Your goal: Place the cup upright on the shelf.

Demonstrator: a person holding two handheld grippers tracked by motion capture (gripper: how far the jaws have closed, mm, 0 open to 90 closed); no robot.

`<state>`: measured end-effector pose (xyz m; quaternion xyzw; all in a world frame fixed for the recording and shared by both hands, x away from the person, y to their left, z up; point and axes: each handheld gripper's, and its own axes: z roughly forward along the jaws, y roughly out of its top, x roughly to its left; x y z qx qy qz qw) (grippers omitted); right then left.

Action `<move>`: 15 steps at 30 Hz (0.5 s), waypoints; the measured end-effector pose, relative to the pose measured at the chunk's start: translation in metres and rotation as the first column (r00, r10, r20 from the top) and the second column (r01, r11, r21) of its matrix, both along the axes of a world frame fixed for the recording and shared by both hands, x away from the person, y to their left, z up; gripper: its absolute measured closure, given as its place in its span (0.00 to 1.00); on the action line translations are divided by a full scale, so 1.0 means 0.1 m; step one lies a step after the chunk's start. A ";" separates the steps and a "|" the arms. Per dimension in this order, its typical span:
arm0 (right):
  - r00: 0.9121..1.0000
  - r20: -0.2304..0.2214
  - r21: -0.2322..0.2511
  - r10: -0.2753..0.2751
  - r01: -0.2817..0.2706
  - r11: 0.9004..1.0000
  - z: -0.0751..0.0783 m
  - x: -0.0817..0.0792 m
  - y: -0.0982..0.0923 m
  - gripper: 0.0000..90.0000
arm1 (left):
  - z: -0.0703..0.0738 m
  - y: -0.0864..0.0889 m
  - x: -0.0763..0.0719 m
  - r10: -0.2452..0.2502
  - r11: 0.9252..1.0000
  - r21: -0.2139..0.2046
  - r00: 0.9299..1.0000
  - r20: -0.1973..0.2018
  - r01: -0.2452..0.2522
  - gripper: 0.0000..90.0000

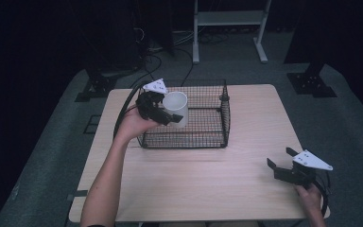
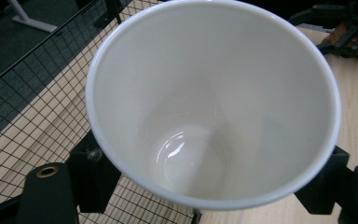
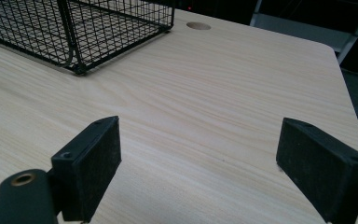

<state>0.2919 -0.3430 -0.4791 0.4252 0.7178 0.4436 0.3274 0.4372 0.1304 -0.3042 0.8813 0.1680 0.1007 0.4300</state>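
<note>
Holding a white cup (image 1: 176,107) upright, the left hand-held gripper (image 1: 164,113) has its jaws pressed against opposite sides of the cup's wall, so the mouth stays level. The left gripper view looks straight down into the cup (image 2: 213,102), which is empty, with a black pad on each flank. The cup hangs over the left end of the wire basket (image 1: 217,137), above its rim; this looks like a carry into or out of the basket, though I cannot tell which.

The basket sits toward the far edge of the bench (image 1: 246,189), left of the middle. Its mesh walls (image 2: 23,112) rise close beside the cup, so any lowering must run clear of the left rim.

The right hand-held gripper (image 1: 283,163) rests near the bench's near right corner, jaws spread wide with nothing between them. Ahead of it in the right gripper view lies bare bench (image 3: 223,112), with the basket (image 3: 98,32) well apart toward the far side.
</note>
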 end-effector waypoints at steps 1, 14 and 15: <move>1.000 0.000 0.002 0.002 -0.002 1.000 0.00 0.00 0.00 0.15 | -0.01 0.00 0.03 0.001 1.000 -0.001 1.000 -0.004 -0.001 0.24; 1.000 0.000 0.006 0.002 -0.002 1.000 0.00 0.00 0.00 0.15 | -0.07 -0.03 0.26 -0.004 1.000 -0.018 1.000 -0.014 0.004 0.24; 1.000 -0.001 0.009 0.002 -0.002 1.000 0.00 0.00 -0.01 0.15 | -0.10 -0.05 0.29 -0.001 1.000 -0.007 1.000 -0.022 0.001 0.24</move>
